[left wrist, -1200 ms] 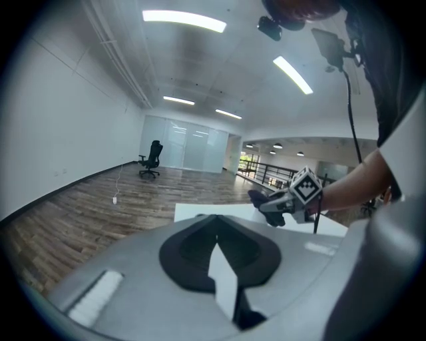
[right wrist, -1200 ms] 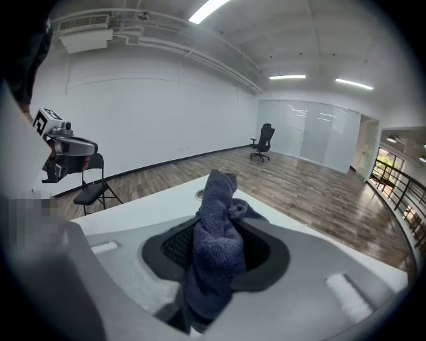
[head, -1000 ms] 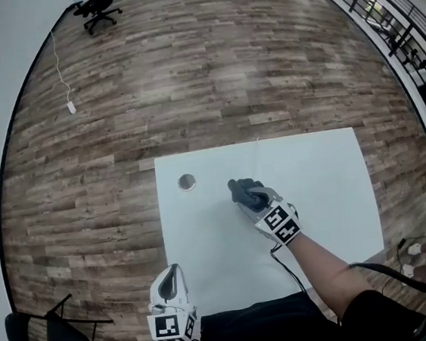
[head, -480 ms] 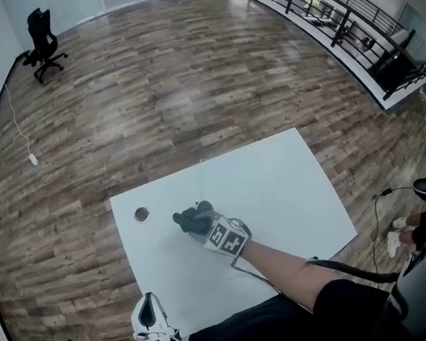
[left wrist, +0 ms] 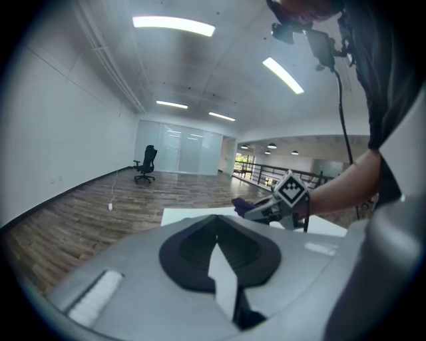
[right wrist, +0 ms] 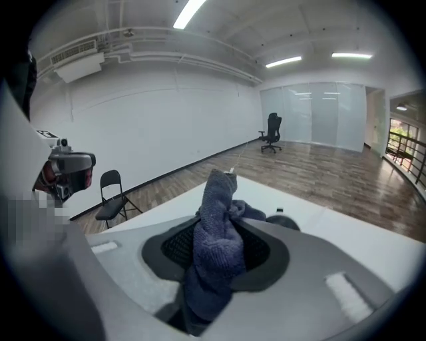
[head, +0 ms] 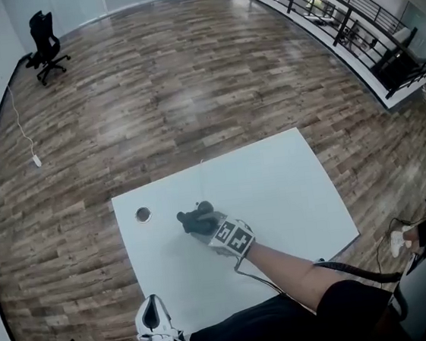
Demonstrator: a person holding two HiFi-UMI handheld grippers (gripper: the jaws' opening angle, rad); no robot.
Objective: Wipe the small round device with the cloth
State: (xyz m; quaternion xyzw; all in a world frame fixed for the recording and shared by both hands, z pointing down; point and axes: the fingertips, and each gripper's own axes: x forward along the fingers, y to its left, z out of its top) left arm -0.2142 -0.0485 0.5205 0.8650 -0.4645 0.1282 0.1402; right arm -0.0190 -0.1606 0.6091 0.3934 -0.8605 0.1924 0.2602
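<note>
Right gripper view: right gripper [right wrist: 219, 230] jaws pinch the cloth [right wrist: 214, 256] (dark blue); left gripper [left wrist: 215, 230] jaws pressed together.

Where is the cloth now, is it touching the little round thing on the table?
Apart. The head view shows a strip of bare white table between the cloth held in the right gripper and the small round device.

round disc [head: 143, 214] left of cloth [head: 195, 221] on table [head: 291, 187]
</note>
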